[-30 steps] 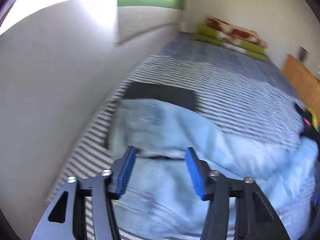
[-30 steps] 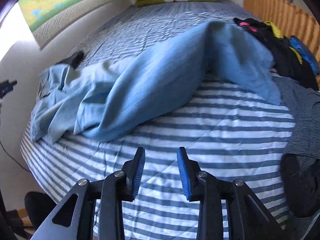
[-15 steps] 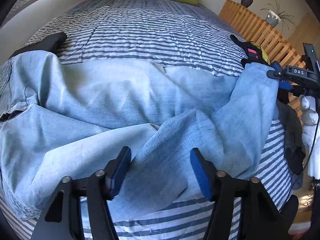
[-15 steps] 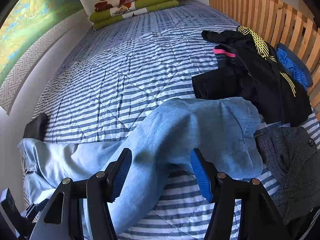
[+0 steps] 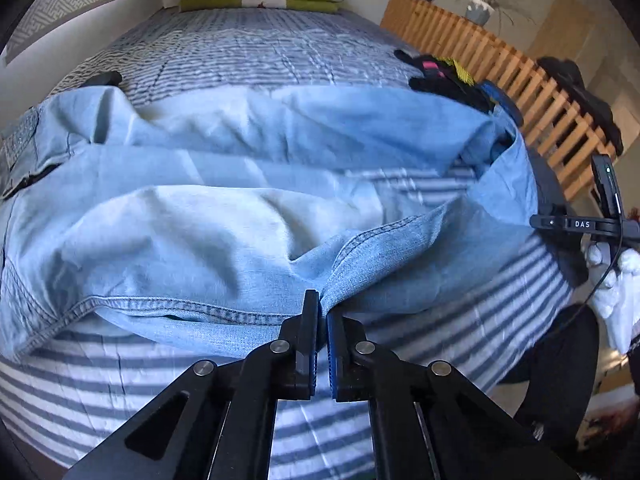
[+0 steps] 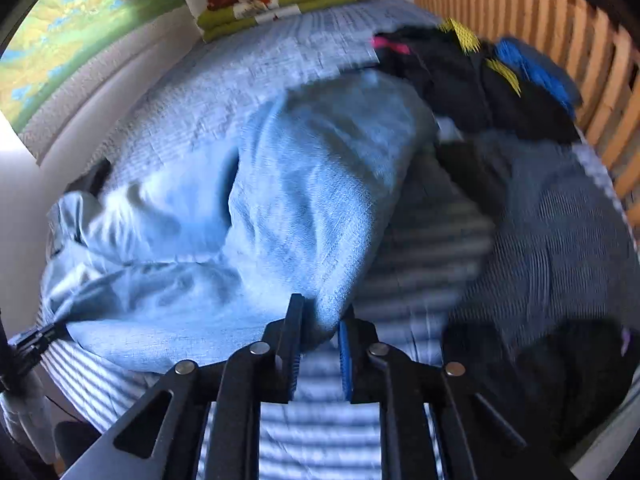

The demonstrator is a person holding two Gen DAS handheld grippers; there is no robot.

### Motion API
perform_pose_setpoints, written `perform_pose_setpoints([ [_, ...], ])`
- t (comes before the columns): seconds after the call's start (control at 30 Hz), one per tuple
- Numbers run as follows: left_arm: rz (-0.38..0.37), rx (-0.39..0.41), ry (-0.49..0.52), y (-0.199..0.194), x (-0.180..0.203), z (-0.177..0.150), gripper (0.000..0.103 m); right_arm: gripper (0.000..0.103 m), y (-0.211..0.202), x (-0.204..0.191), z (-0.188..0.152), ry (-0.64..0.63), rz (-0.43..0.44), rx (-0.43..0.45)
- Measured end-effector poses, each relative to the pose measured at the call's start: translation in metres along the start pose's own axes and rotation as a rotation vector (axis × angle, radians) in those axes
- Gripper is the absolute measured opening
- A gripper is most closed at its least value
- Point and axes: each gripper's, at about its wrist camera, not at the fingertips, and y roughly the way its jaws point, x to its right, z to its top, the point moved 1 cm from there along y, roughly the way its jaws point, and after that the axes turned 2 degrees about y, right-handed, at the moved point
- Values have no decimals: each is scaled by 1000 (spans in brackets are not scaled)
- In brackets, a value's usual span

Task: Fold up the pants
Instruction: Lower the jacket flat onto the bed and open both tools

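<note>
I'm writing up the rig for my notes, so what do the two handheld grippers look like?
Both the left gripper and the right gripper have black angular frames with silver pivot bolts and triangular cut-outs. Their fingers carry ribbed blue pads. Seen from the left wrist, the right gripper bears white "DAS" lettering and a thin black cable.

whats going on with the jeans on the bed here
A person is folding light blue jeans on a striped bed, with a gripper in each hand. The left gripper has its jaws shut on a hem of the jeans. The right gripper has a fold of the other leg between its jaws, which are closing. The jeans lie crumpled across the bed, not yet folded. Dark clothes sit piled beside them.
</note>
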Motion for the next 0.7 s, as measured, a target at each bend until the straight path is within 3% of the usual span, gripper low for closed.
perform_pose_setpoints([
  [0.07,35,-41,38,7,7,-21,4,24,6,16,-28,-1,-54,-53],
  [0.17,36,-63,29,10,4,-37,4,25,-20,27,-35,4,-77,17],
  [0.2,30,-60,13,9,1,-38,4,29,-32,27,-29,3,-76,52],
  [0.23,22,-53,-1,9,0,-39,4,34,-43,26,-21,3,-77,88],
  [0.3,12,-42,-29,6,-4,-40,3,53,-62,24,2,10,-87,162],
  [0.37,19,-37,-26,4,-4,-41,3,54,-72,20,31,24,-116,211],
  [0.47,43,-40,-8,4,-1,-42,3,54,-69,21,85,88,-153,216],
  [0.6,47,-43,-3,3,-3,-41,3,54,-45,17,131,137,-163,145],
  [0.7,48,-38,-6,2,-3,-38,3,54,-17,8,146,95,-276,76],
])
